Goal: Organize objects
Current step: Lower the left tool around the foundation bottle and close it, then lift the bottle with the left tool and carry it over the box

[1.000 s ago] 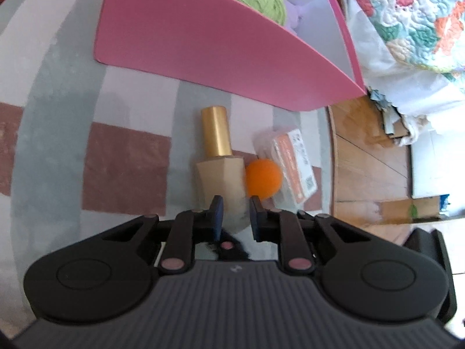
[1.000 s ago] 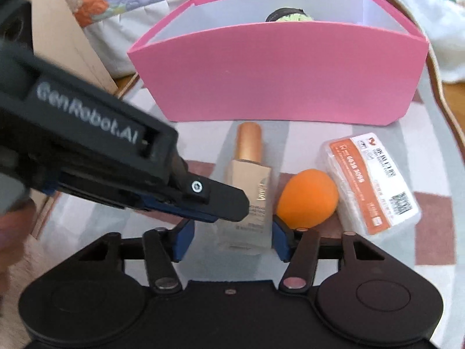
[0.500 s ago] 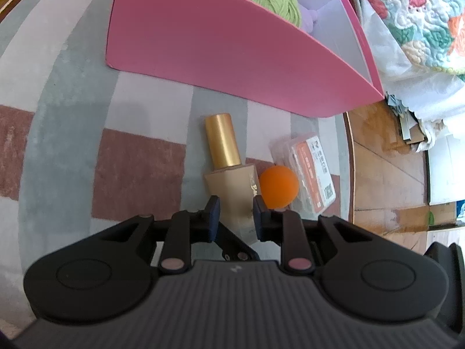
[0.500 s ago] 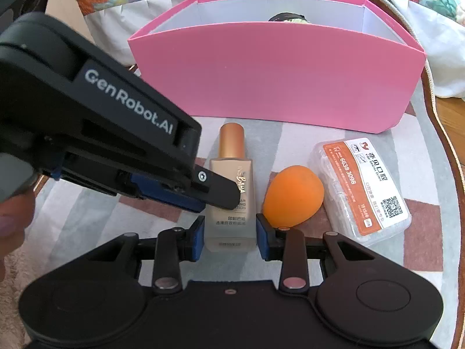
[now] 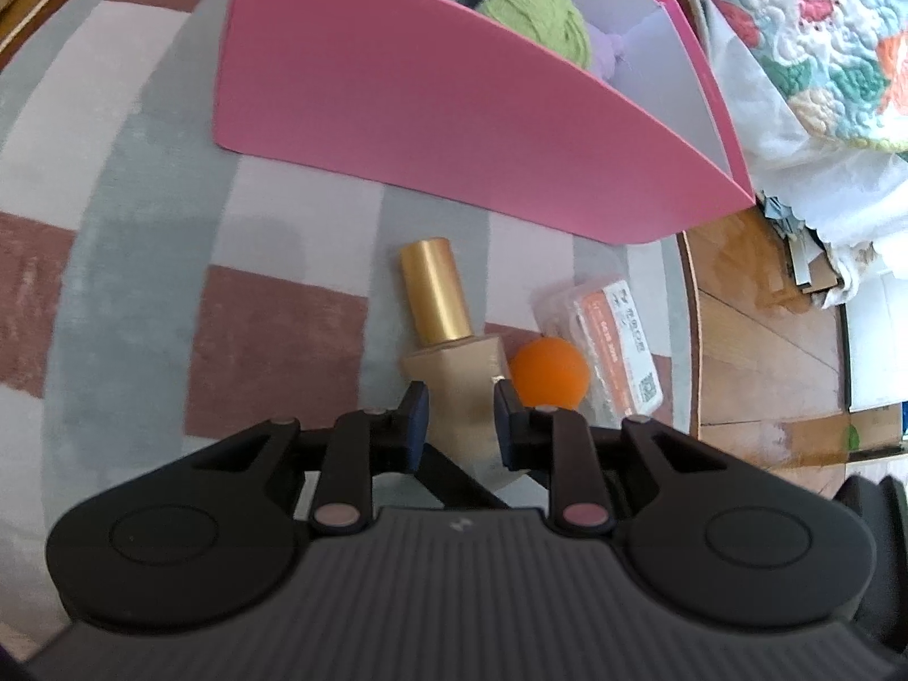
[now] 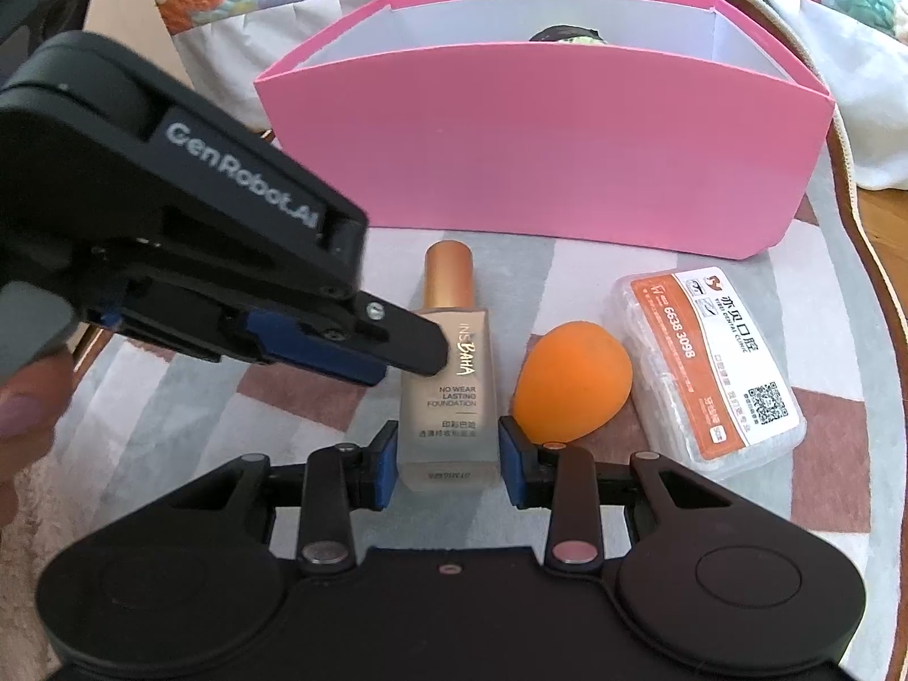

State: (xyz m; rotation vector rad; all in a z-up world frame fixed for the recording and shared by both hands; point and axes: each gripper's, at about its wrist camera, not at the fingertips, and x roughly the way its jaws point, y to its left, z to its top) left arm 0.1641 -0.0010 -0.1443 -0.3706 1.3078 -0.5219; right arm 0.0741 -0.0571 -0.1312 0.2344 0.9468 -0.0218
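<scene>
Lying flat on a checked rug (image 6: 187, 391) before a pink box (image 6: 545, 153): a foundation bottle (image 6: 448, 391), base between the right gripper (image 6: 448, 454) pads, seemingly clamped. Straddling its shoulder, left gripper (image 5: 457, 417), contact unclear. Risks: opposing pulls twisting the smooth bottle free, or nudging the orange sponge (image 6: 570, 383) just beside.

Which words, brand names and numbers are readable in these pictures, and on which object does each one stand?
"GenRobot.AI": side of the left gripper.
"INS BAHA" and "NO WEAR LASTING FOUNDATION": foundation bottle; the Chinese lines beneath are too small to read.
"6638 3098": orange label of the clear plastic box; its Chinese name, small print and QR code are not readable.
Band on the green yarn ball: print too blurred.
Pink box: no text.
</scene>
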